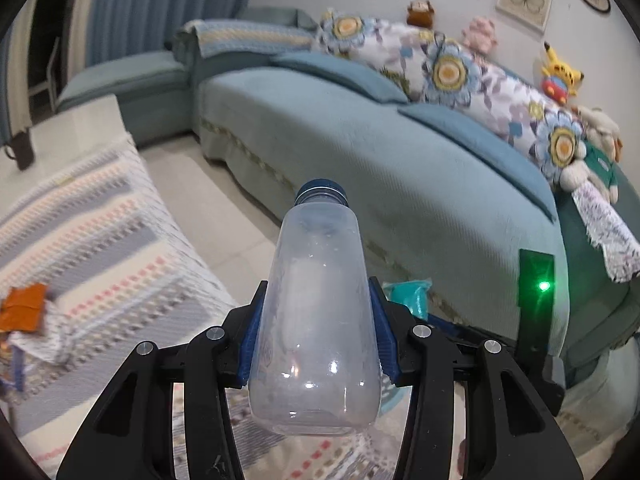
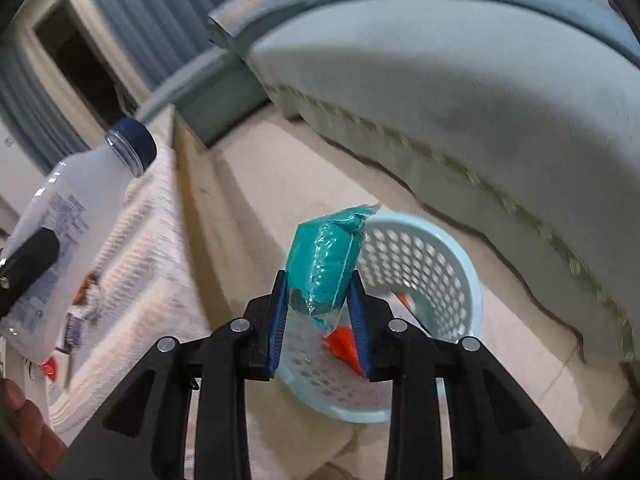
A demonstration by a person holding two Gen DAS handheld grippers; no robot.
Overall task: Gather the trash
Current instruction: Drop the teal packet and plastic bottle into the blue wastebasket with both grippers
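Observation:
My left gripper (image 1: pixel 316 332) is shut on an empty clear plastic bottle (image 1: pixel 316 312) with a dark blue cap, held in the air with the cap pointing away. The same bottle shows at the left of the right wrist view (image 2: pixel 68 220). My right gripper (image 2: pixel 318 316) is shut on a teal plastic packet (image 2: pixel 326 260) and holds it above a light blue perforated basket (image 2: pixel 456 280) on the floor. An orange-red piece of trash (image 2: pixel 342 344) lies inside the basket. The teal packet also peeks out to the right of the bottle in the left wrist view (image 1: pixel 412 296).
A table with a striped patterned cloth (image 1: pixel 100 232) stands at the left, with an orange wrapper (image 1: pixel 24 308) and other scraps on it. A long teal sofa (image 1: pixel 380 152) with cushions and plush toys runs across the right. Tiled floor (image 2: pixel 280 176) lies between table and sofa.

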